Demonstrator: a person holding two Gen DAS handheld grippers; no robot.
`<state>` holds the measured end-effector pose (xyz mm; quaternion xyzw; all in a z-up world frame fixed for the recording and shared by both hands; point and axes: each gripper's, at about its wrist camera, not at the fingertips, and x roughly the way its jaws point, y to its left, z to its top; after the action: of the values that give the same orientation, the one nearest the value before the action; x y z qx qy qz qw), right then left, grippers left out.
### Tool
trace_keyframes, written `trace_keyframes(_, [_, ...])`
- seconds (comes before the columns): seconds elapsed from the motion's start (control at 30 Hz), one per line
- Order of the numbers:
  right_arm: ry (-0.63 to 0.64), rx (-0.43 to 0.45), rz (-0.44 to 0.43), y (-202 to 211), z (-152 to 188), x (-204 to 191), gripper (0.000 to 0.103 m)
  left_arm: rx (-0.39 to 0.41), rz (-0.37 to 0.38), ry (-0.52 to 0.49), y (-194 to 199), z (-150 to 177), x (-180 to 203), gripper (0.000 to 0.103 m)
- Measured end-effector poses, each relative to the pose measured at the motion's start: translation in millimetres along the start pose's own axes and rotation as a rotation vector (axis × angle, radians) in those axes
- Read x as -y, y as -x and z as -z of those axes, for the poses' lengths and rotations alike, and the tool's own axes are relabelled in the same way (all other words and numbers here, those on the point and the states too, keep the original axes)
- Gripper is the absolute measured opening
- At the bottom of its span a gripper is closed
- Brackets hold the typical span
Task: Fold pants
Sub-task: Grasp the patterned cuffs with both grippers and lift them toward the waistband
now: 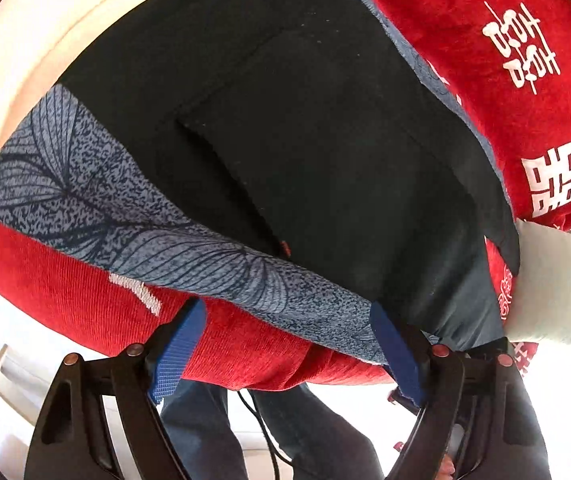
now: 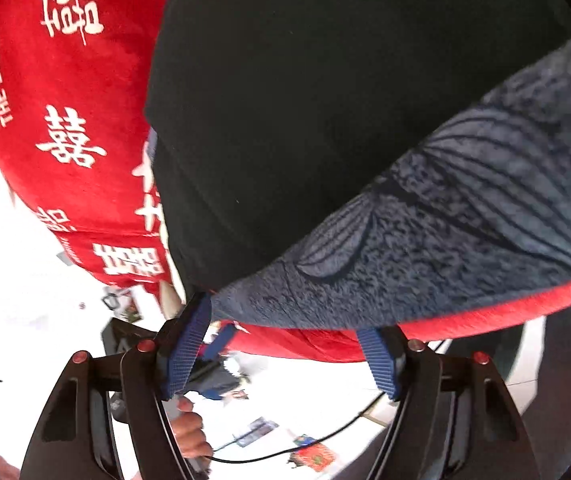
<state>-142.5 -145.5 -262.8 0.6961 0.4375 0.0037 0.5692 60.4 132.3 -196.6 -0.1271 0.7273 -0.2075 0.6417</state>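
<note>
Black pants (image 1: 317, 140) lie spread on a grey-blue leaf-patterned cloth (image 1: 97, 200) over a red blanket (image 1: 85, 280); a back pocket seam shows. My left gripper (image 1: 289, 328) is open, its blue pads (image 1: 181, 344) at the near edge of the cloth, just short of the pants and empty. In the right wrist view the pants (image 2: 325, 120) fill the middle, beside the patterned cloth (image 2: 465, 220). My right gripper (image 2: 285, 332) is open and empty at the bed's edge, its left pad (image 2: 189, 344) just below the pants' near corner.
The red blanket with white characters (image 2: 65, 100) covers the bed. A pale pillow (image 1: 545, 280) sits at the right. Below the edge are a white floor (image 2: 45, 300) with scattered items, a black cable (image 2: 325, 436) and the person's jeans-clad legs (image 1: 205, 432).
</note>
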Motion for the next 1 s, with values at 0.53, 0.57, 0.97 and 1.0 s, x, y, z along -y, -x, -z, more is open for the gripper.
trace_keyframes(0.53, [-0.079,0.010,-0.183,8,-5,-10,0.007,0.014,0.057,0.074,3,-9,-13,0.085])
trace_keyframes(0.57, [-0.055,0.004,-0.195,11,-5,-17,0.007,0.022,0.068,0.086,6,-11,-15,0.085])
trace_keyframes(0.97, [0.001,-0.026,-0.137,16,-11,-8,0.018,0.088,-0.017,0.136,16,-28,-46,0.024])
trace_keyframes(1.0, [-0.010,-0.017,-0.139,19,-12,-2,0.022,0.084,-0.004,0.143,16,-28,-50,0.023])
